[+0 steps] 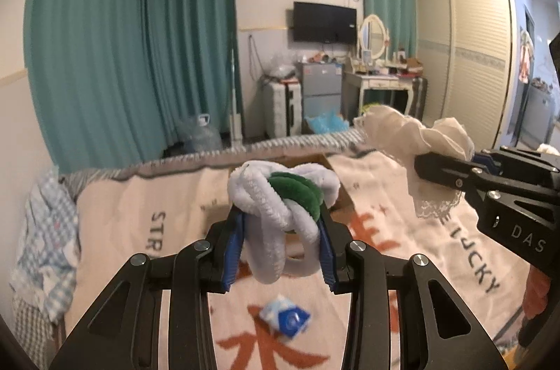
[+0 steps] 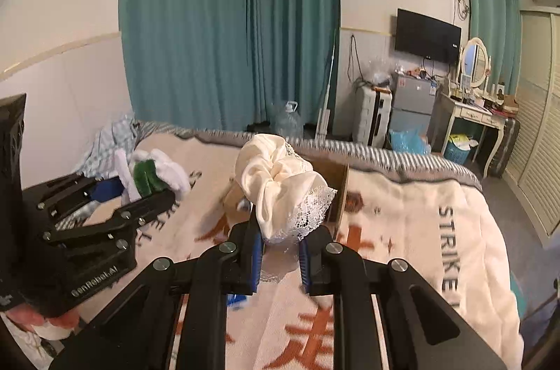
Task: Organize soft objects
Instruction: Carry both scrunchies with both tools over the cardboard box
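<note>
My left gripper [image 1: 281, 219] is shut on a knotted white and green plush toy [image 1: 280, 195] and holds it above the bed; it also shows in the right wrist view [image 2: 147, 177]. My right gripper [image 2: 280, 244] is shut on a cream scrunchie with lace trim [image 2: 283, 191], also held above the bed; it shows in the left wrist view [image 1: 416, 139] at the right. A brown cardboard box [image 2: 336, 195] lies on the blanket just beyond both grippers, partly hidden by the held things.
A cream blanket with orange characters and black lettering [image 1: 140, 216] covers the bed. A small blue and white packet [image 1: 285, 317] lies on it below my left gripper. Checked cloth [image 1: 45, 230] is heaped at the bed's left. Beyond the bed stand a fridge, dresser and wardrobe.
</note>
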`<state>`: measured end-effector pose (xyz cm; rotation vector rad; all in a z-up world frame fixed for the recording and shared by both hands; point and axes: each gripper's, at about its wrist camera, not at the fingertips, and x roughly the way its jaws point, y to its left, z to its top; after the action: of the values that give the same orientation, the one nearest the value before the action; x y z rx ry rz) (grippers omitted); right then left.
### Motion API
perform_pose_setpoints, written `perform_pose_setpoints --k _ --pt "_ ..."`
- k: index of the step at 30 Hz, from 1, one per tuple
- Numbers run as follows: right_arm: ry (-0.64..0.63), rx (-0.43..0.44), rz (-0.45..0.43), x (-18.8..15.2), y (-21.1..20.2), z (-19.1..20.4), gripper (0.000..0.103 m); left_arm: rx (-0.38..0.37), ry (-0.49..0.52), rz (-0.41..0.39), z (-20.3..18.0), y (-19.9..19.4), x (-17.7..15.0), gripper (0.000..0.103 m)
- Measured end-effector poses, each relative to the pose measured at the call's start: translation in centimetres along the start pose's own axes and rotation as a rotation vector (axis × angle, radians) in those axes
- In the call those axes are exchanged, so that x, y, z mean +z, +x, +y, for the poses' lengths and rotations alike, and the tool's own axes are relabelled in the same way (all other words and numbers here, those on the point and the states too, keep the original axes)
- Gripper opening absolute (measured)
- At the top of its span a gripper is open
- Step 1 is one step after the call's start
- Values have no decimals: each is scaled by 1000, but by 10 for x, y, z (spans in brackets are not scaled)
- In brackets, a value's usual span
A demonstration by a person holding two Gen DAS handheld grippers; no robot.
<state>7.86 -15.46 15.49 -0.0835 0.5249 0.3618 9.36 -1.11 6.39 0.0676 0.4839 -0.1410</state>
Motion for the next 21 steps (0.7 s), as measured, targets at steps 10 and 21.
perform_pose_setpoints --k 10,21 --pt "-41 -9 22 52 89 -21 16 28 -2 31 15 89 35 37" --pt "3 0 116 46 222 -59 17 29 9 157 22 220 18 37"
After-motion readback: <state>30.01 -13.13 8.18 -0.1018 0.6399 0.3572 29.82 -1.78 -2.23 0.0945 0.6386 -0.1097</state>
